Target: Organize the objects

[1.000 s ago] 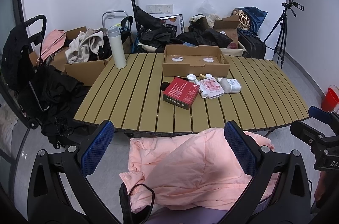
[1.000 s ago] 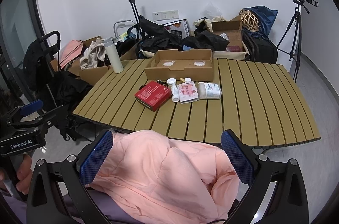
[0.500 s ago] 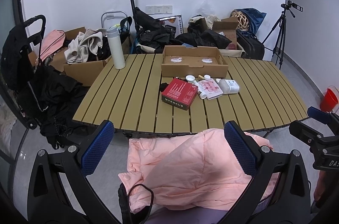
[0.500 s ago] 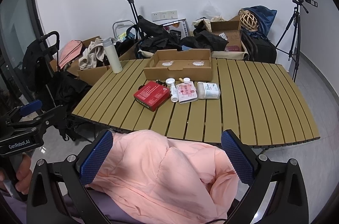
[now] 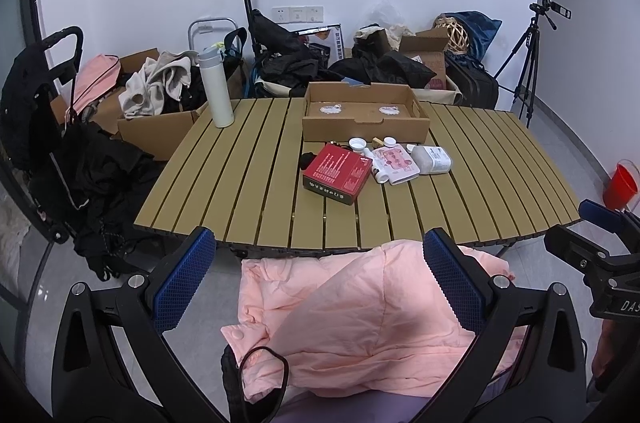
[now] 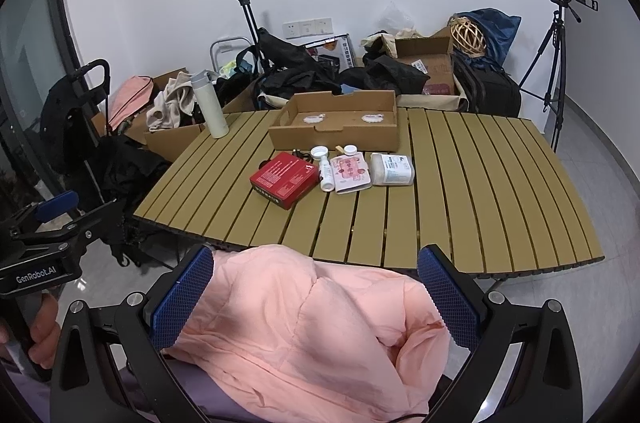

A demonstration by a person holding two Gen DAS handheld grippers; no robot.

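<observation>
1. Blue-padded left gripper (image 5: 320,279): fingers spread wide, holding nothing, low in frame over the pink jacket (image 5: 360,323).
2. Right gripper (image 6: 314,297): likewise wide apart, empty.
3. Red box (image 6: 285,179), small bottle (image 6: 325,171), pouches lie mid-frame on the slatted table (image 6: 480,183), just before the cardboard tray (image 6: 336,131).

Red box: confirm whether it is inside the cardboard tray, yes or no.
No, the red box lies on the table slats in front of the cardboard tray.

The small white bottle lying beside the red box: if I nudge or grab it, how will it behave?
The small white bottle lies on its side along a table slat, so a sideways push would probably roll it toward the red box or the pink pouch. It looks like smooth plastic, so it may slip; grip across its body.
</observation>
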